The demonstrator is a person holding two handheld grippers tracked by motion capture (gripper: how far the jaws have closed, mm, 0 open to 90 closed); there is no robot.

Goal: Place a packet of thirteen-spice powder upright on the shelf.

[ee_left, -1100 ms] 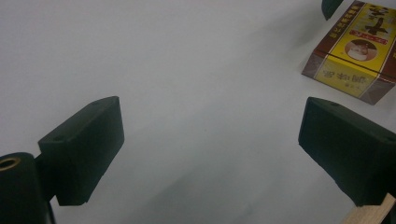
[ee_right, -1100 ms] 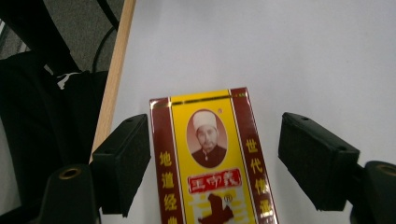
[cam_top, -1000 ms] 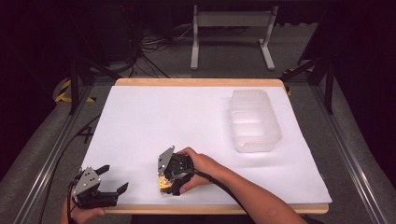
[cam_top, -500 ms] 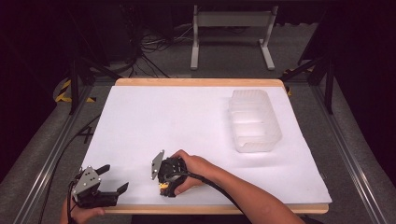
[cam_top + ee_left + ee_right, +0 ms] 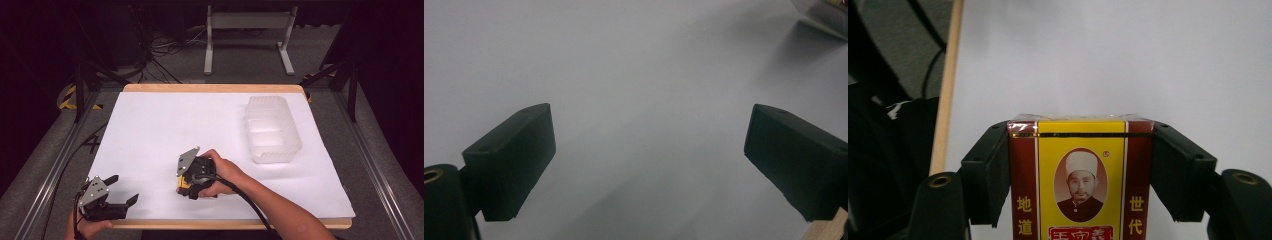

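Two right gripper (image 5: 1080,165) fingers pinch a yellow-and-red box (image 5: 1080,180) bearing a portrait; left gripper (image 5: 649,160) fingers spread.

From my station I see the table (image 5: 150,120) with a white sheet and a wooden edge; grey carpet floor (image 5: 370,150) around it; beyond the right gripper (image 5: 186,186), a white metal stand (image 5: 247,37) and black cables (image 5: 165,47); the room behind is dark.

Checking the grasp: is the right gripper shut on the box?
Shut on it: the right gripper has both jaws pressed against the sides of the yellow-and-red box.
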